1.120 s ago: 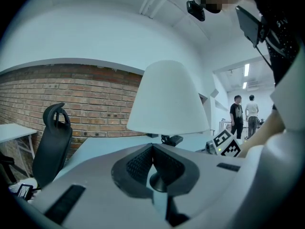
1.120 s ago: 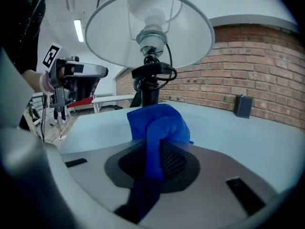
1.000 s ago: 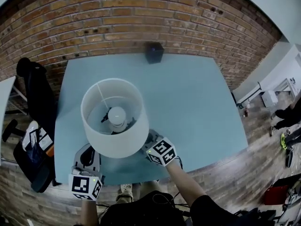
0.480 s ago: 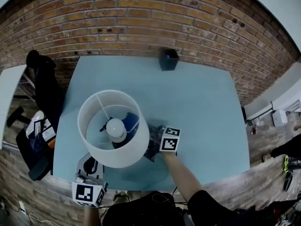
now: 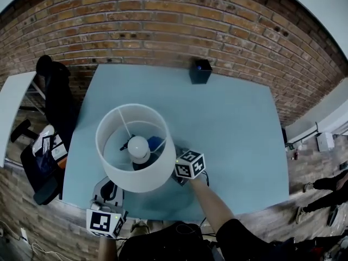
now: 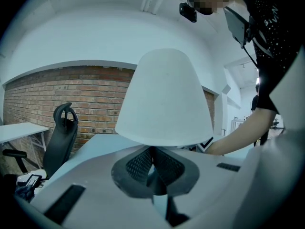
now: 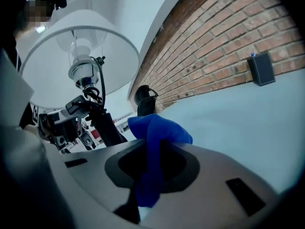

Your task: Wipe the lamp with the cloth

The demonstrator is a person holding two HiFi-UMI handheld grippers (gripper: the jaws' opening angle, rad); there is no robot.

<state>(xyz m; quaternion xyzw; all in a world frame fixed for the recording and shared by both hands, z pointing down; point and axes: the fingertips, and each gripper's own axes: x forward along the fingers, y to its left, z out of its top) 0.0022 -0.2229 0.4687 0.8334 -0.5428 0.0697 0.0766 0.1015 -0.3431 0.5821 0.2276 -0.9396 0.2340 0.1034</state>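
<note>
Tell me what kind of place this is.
Probably an office or studio-type workroom. A bare brick wall runs behind a pale blue table, a black office chair stands at the table's left side, and the floor is wood planks. A lamp stands on the table.

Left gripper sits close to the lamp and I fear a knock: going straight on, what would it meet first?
Probably the lamp: the left gripper points about at its shade's lower rim, though depth is unclear.
</note>
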